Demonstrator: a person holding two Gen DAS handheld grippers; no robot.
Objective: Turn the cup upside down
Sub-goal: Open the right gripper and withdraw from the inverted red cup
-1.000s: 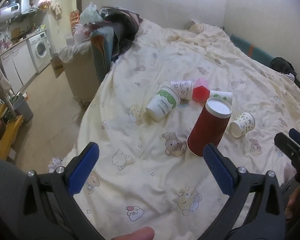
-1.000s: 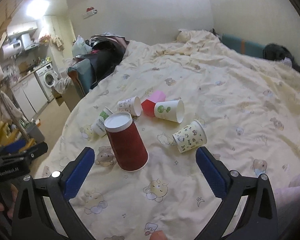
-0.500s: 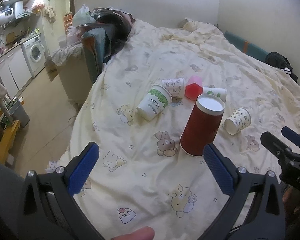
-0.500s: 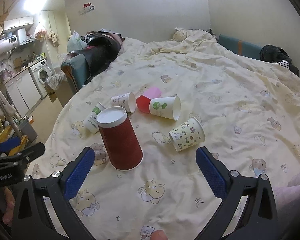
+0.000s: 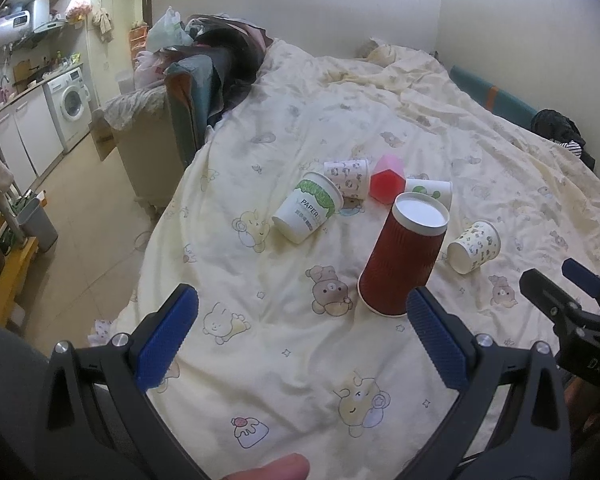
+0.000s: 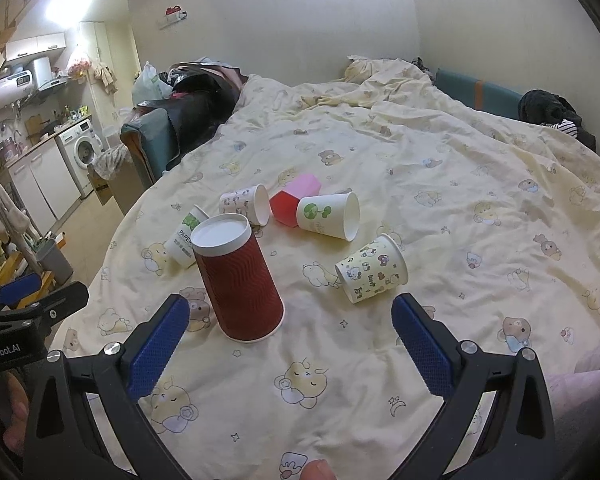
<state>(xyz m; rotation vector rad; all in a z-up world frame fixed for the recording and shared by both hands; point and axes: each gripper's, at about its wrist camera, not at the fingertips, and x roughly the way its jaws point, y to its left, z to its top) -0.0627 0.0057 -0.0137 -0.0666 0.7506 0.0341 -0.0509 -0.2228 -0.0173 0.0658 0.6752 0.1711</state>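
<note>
A red ribbed paper cup [image 5: 404, 256] stands upside down on the cream bedspread, white base up; it also shows in the right wrist view [image 6: 238, 280]. Around it lie several cups on their sides: a green-print "PAPER" cup [image 5: 308, 213], a cartoon cup [image 5: 348, 178], a pink-red faceted cup [image 5: 387, 179], a white cup with a green logo [image 6: 329, 215] and a small cartoon cup [image 6: 371, 270]. My left gripper [image 5: 304, 340] is open and empty, just in front of the red cup. My right gripper [image 6: 290, 344] is open and empty, between the red cup and the small cartoon cup.
The bed's left edge drops to a tiled floor [image 5: 88, 216] with an armchair [image 5: 188, 92], a washing machine [image 5: 70, 106] and a grey bin [image 5: 38, 222]. A dark bundle [image 6: 548, 110] lies at the bed's far right by the wall.
Both grippers have drawn slightly back and shifted; the cups sit a little farther away in the views. The red cup stays upside down. Both grippers remain open.
</note>
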